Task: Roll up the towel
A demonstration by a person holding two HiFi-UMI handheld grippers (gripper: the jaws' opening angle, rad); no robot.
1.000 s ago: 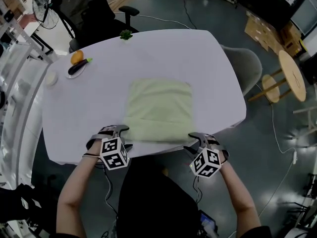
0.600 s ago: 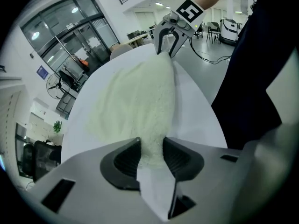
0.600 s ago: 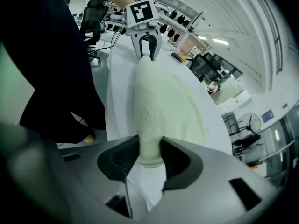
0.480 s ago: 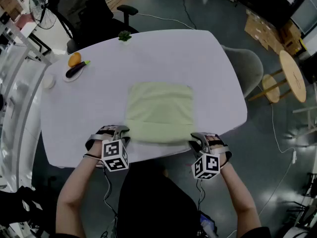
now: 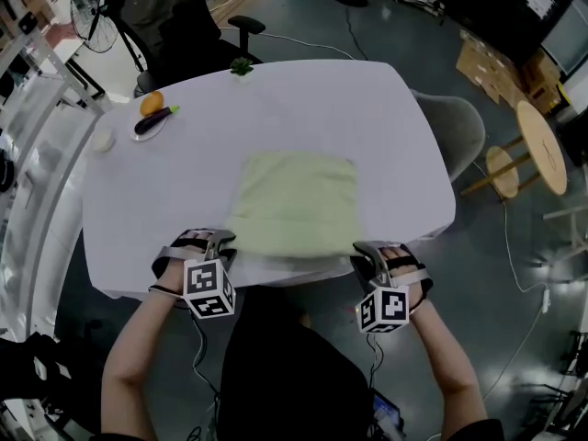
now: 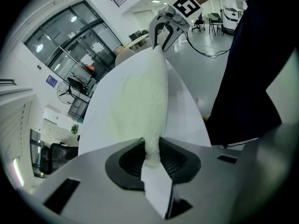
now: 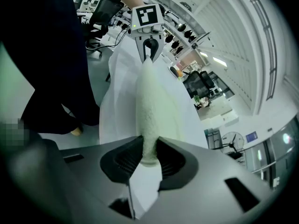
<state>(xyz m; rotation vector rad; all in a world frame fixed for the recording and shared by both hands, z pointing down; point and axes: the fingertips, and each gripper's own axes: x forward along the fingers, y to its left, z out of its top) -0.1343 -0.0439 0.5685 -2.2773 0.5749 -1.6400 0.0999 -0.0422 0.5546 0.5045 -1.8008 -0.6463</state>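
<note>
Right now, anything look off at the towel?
Yes. The left gripper and right gripper, jaws having just been closing, pinch the near edge of the towel, and the white tablecloth seems caught with it in both: it tents up under the towel instead of lying flat.

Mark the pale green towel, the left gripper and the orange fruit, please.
Pale green terry towel (image 5: 294, 200), head view, flat middle of the cloth.
Left gripper (image 6: 150, 154), left gripper view, between jaws that have just been closing on the towel's edge.
Round orange fruit (image 5: 152, 103), head view, its centre.
</note>
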